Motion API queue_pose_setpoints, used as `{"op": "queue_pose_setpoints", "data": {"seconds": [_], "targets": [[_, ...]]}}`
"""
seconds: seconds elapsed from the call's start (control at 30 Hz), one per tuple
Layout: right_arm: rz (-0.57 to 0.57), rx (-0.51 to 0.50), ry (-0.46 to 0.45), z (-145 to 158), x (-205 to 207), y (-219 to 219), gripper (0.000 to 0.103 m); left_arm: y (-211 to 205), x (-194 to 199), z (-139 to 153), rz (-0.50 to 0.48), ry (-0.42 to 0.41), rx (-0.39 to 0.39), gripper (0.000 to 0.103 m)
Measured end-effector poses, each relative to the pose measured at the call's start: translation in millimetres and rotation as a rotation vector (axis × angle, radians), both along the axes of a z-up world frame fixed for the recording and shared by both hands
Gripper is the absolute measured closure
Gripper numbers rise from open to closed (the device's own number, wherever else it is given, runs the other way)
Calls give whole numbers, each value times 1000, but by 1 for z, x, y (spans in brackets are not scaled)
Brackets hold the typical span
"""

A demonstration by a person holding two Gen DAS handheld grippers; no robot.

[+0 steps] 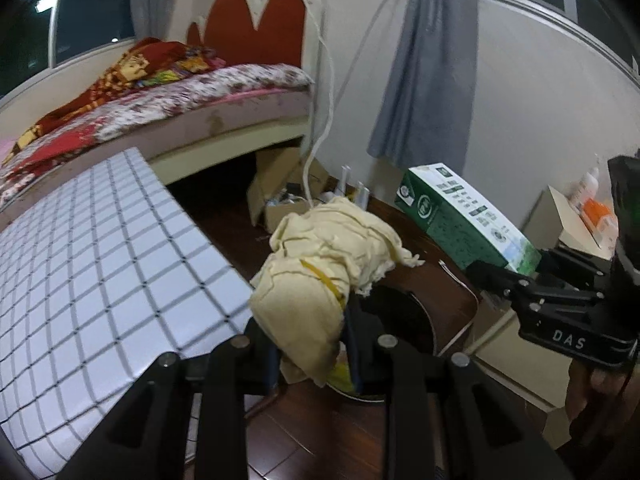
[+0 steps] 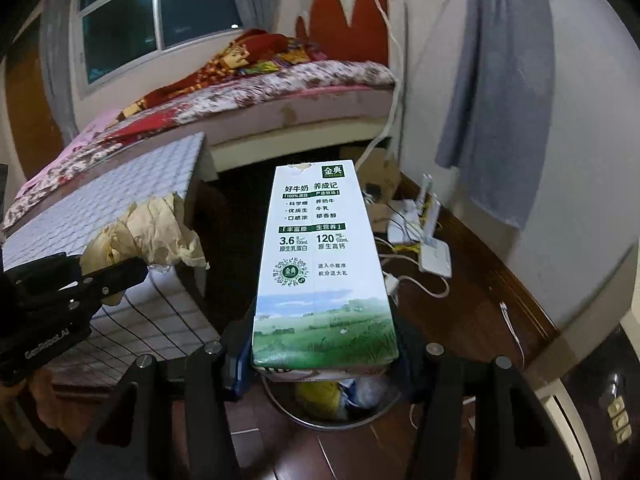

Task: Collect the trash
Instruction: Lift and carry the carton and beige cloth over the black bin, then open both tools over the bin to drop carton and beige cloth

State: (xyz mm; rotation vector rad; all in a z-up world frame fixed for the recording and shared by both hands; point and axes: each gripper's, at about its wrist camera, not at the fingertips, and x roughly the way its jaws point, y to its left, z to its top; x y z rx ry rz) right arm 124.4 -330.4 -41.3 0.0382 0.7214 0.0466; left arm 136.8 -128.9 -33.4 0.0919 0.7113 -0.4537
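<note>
Crumpled yellowish paper wad [image 1: 320, 264], torn at the edges, sits mid-frame pinched in the left gripper [image 1: 310, 350] above a dark round bin [image 1: 404, 320]. Right gripper [image 2: 324, 364] clamps a green-and-white milk carton [image 2: 320, 264] at frame centre. Only the right view shows the bin's contents [image 2: 332, 396], plus a white router [image 2: 434, 256] on the floor at right.

A home bedroom is showing here: a bed [image 2: 280, 92] with floral bedding is standing under a window [image 2: 160, 12], curtain [image 2: 500, 92] hanging beside it.
</note>
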Motion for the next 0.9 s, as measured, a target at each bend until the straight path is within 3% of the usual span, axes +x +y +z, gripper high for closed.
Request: {"op": "queue_pose_setpoints", "data": {"seconds": [0.47,0.6,0.9], "targets": [[-34,-38,91,-39,-1,-32,46,-47,11,-42,-71,111,11,75],[-19,-27,138,-57,8,-34,46,-51,18,-57,-77,159,12,75],[44,-105,263,-103,21,-32,46,-69,29,-98,-101,253,33,75]]}}
